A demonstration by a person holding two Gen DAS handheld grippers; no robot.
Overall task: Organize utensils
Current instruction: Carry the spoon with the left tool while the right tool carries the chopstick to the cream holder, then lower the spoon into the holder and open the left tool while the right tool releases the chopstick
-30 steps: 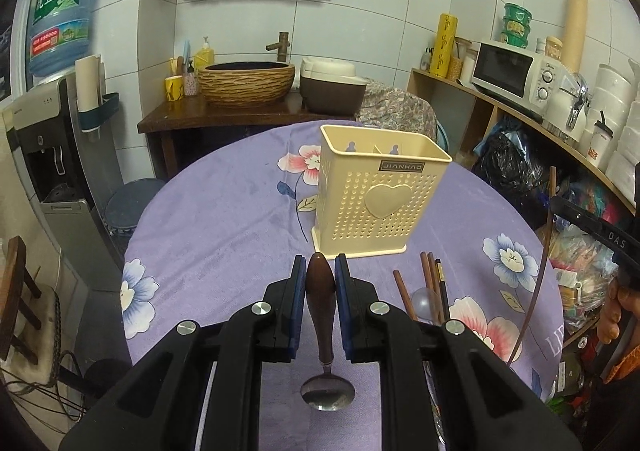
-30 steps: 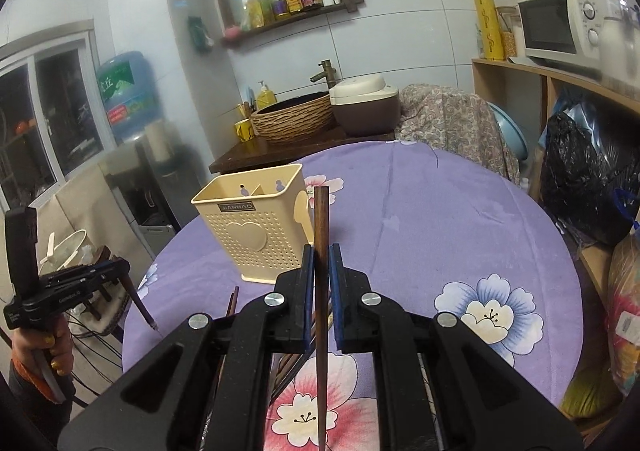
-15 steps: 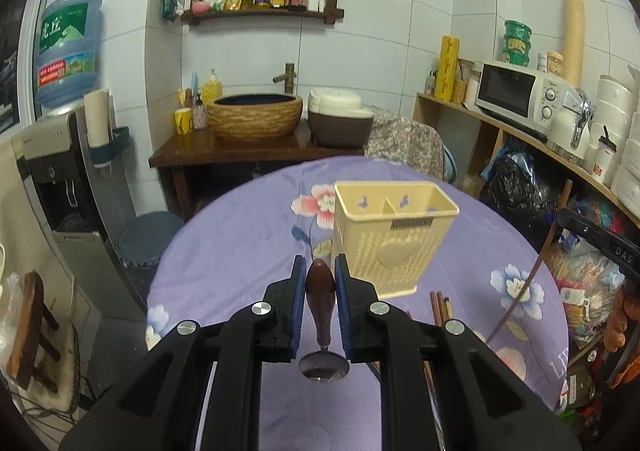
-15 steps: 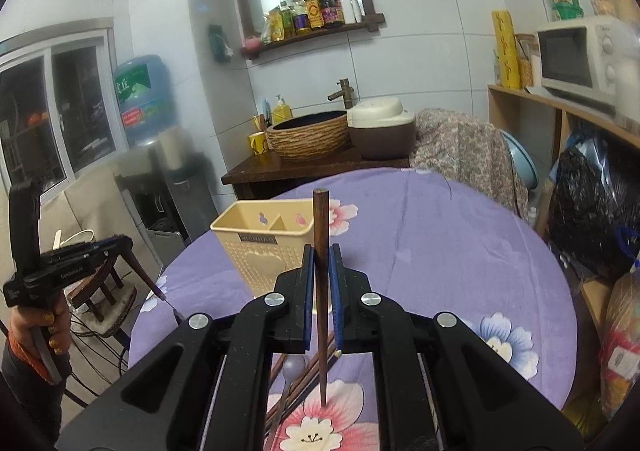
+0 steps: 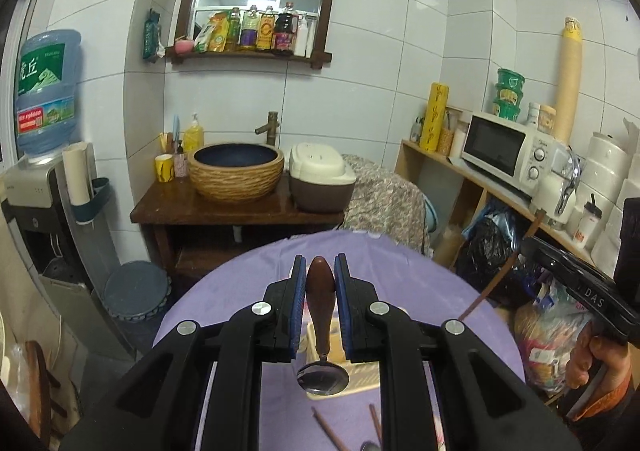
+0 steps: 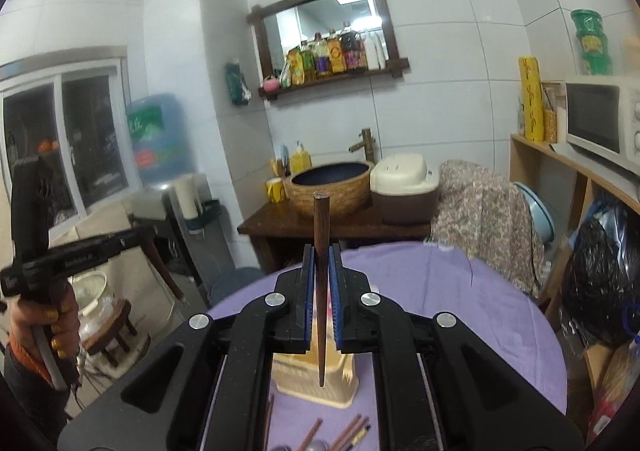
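My left gripper (image 5: 320,267) is shut on a spoon (image 5: 320,307) with a brown wooden handle; its metal bowl hangs down above the cream utensil holder (image 5: 362,383). My right gripper (image 6: 321,255) is shut on a dark wooden chopstick (image 6: 321,291), held upright with its tip pointing down over the cream holder (image 6: 340,379). The holder stands on the purple flowered tablecloth (image 6: 460,311). Loose chopsticks (image 6: 352,431) lie in front of it. The right gripper also shows at the right of the left wrist view (image 5: 576,287).
A wooden washstand with a woven basin (image 5: 236,171) and a rice cooker (image 5: 320,179) stands behind the table. A shelf with a microwave (image 5: 504,147) is on the right. A water dispenser (image 5: 44,155) and a stool (image 6: 112,327) are on the left.
Both grippers have risen and tilted up, so the holder dropped low in both views. The spoon and the chopstick stay gripped.
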